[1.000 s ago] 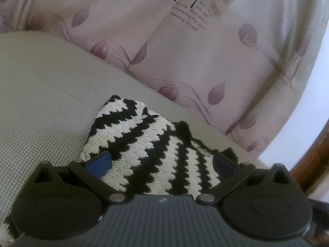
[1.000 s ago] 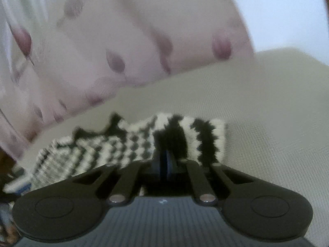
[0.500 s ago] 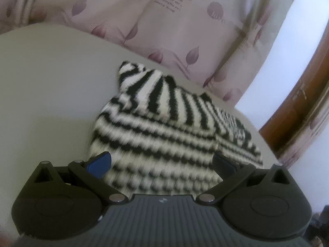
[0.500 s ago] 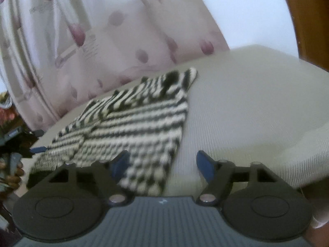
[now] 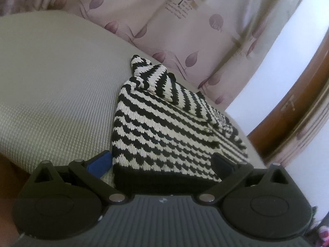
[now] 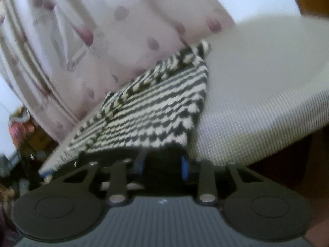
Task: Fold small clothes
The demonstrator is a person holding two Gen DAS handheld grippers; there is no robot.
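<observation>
**Striped knit on the cushion, both grippers at its near hem**

In the left wrist view the left gripper (image 5: 162, 162) stands wide, its blue left finger (image 5: 98, 161) on the bare cushion (image 5: 51, 94) just beside the knit's near left corner, its dark right finger (image 5: 221, 163) over the knit's near right part. The black hem of the knit (image 5: 164, 131) lies between them, unpinched.

In the right wrist view, which is blurred, the right gripper (image 6: 163, 164) is drawn in to a narrow gap, with the dark near hem of the knit (image 6: 152, 115) bunched between the two blue pads (image 6: 184, 167). Whether the pads actually press the cloth I cannot tell.

The knit is a small black-and-cream striped garment lying flat on the grey-green woven cushion, near its front edge. A small pale button (image 5: 207, 130) shows on its right half in the left view. Further on, a flap with stripes running the other way lies folded over the body, ending in a rumpled point at the far end.

Beyond the cushion hangs a pale pink curtain (image 5: 164, 20) printed with mauve leaves and some lettering. At far right is a brown wooden frame (image 5: 298, 111).
</observation>
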